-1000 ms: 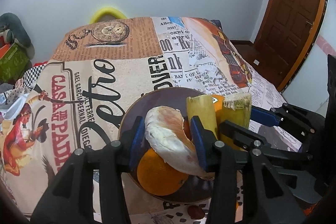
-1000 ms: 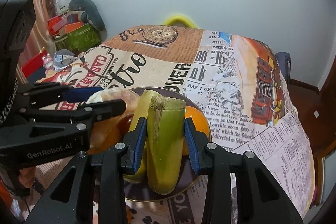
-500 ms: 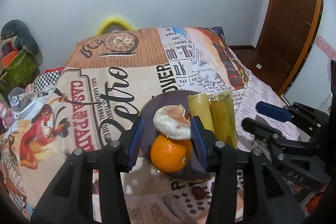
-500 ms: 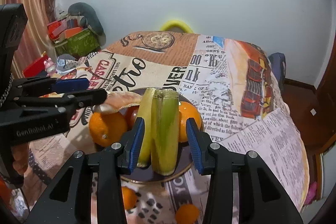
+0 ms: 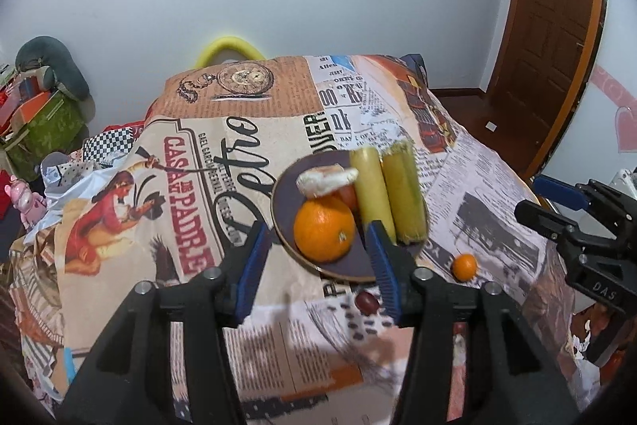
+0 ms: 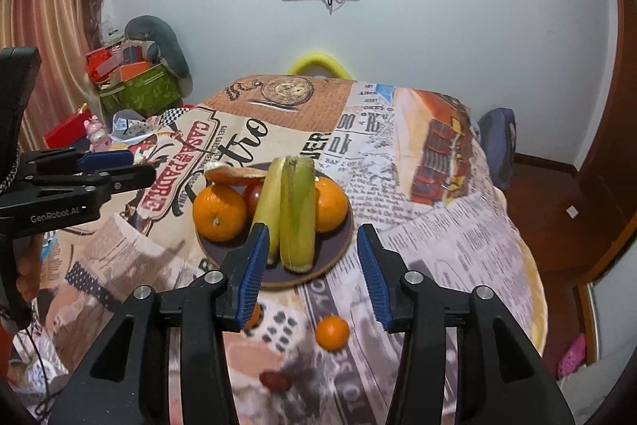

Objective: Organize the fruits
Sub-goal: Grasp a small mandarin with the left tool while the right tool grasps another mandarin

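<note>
A dark round plate (image 5: pixel 350 263) (image 6: pixel 338 245) holds a large orange (image 5: pixel 324 228) (image 6: pixel 219 212), a second orange (image 6: pixel 330 204), a tomato (image 6: pixel 253 196), a bread-like piece (image 5: pixel 326 180) (image 6: pixel 235 176), a yellow banana piece (image 5: pixel 372 192) (image 6: pixel 270 202) and a green corn-like cob (image 5: pixel 402 202) (image 6: pixel 296 214). My left gripper (image 5: pixel 316 273) is open and empty, raised in front of the plate. My right gripper (image 6: pixel 310 271) is open and empty, also raised in front of it. A small orange (image 5: pixel 464 266) (image 6: pixel 332 333) and a dark red fruit (image 5: pixel 366 302) (image 6: pixel 274 382) lie on the cloth near the plate.
The table wears a printed newspaper-style cloth (image 5: pixel 199 186). Another small orange (image 6: pixel 253 315) peeks behind my right gripper's left finger. Boxes and clutter (image 6: pixel 131 82) stand left of the table, a wooden door (image 5: pixel 557 26) at the right, a yellow chair back (image 6: pixel 318 64) behind.
Both grippers let go of their fruit, opened, and pulled back and up from the plate. The bread piece and the cob now rest on the plate.
</note>
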### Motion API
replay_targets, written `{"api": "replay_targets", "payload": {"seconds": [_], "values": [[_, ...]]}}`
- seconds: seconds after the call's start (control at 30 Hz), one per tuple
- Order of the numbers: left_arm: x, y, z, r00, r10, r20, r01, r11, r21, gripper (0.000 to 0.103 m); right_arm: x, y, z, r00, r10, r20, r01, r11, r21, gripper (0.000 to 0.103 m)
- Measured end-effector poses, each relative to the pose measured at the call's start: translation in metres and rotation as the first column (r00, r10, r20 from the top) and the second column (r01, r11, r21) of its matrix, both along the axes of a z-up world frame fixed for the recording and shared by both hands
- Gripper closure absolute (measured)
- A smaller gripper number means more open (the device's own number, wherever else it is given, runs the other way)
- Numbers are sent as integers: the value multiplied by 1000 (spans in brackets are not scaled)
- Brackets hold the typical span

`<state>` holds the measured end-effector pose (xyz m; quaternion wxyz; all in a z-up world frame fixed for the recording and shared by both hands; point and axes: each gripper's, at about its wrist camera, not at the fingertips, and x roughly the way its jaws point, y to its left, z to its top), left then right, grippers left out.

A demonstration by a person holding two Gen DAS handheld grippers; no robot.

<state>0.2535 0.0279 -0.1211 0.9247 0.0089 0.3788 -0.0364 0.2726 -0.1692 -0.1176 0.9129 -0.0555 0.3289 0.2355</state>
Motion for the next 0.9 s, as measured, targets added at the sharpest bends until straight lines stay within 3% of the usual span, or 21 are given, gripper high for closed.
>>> {"api": "replay_targets", "payload": {"seconds": [0.47,0.9], "values": [[-23,-47,-54,989,-55,-136,50,998,-37,48,-33,-29,-30,997,-29,-76,26,999,-31,60],[5,-79,-102,968,-92,-234,88,996,-29,48,-24,-36,-79,982,-8,-188,4,1000,-21,60]]}}
